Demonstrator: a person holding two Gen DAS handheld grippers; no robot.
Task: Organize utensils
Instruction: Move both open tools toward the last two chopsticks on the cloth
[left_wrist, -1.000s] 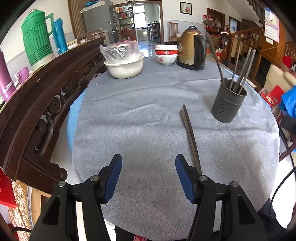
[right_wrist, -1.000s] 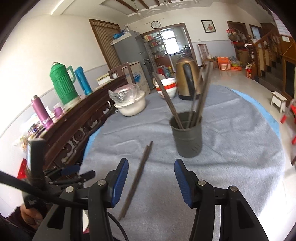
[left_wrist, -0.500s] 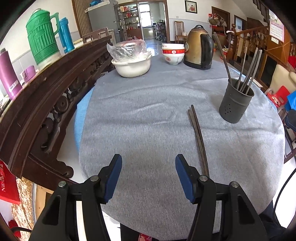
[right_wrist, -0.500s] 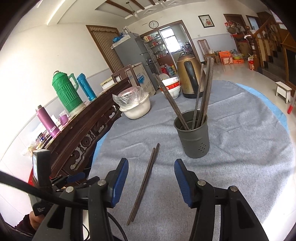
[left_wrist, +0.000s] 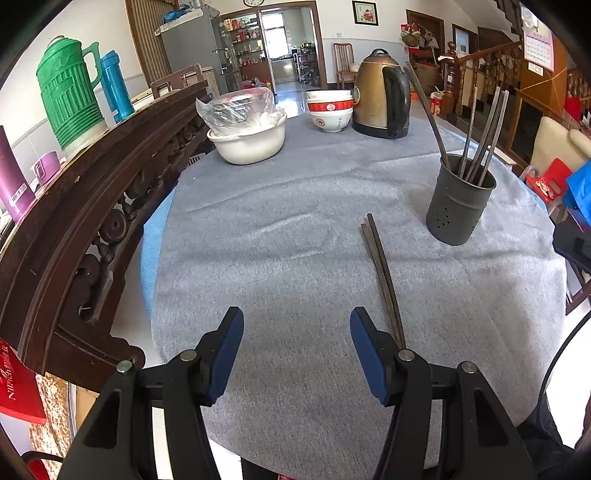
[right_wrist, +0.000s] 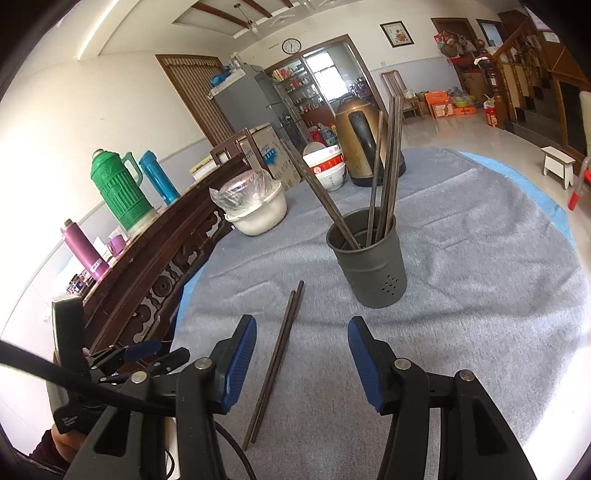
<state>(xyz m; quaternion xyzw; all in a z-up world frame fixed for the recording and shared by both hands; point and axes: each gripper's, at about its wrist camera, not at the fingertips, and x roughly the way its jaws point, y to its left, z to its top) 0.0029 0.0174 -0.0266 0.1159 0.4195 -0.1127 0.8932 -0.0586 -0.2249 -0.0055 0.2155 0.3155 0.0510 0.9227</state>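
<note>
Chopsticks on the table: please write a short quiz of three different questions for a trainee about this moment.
1. True or false: the pair of chopsticks on the grey cloth lies inside the holder.
2. Which tongs have the loose pair between their tips? A) left tongs B) right tongs C) neither
3. Fill in: both tongs are ___ and hold nothing.

Key: 1 false, it lies flat on the cloth beside the holder, not touching it. 2 B. 3 open.
</note>
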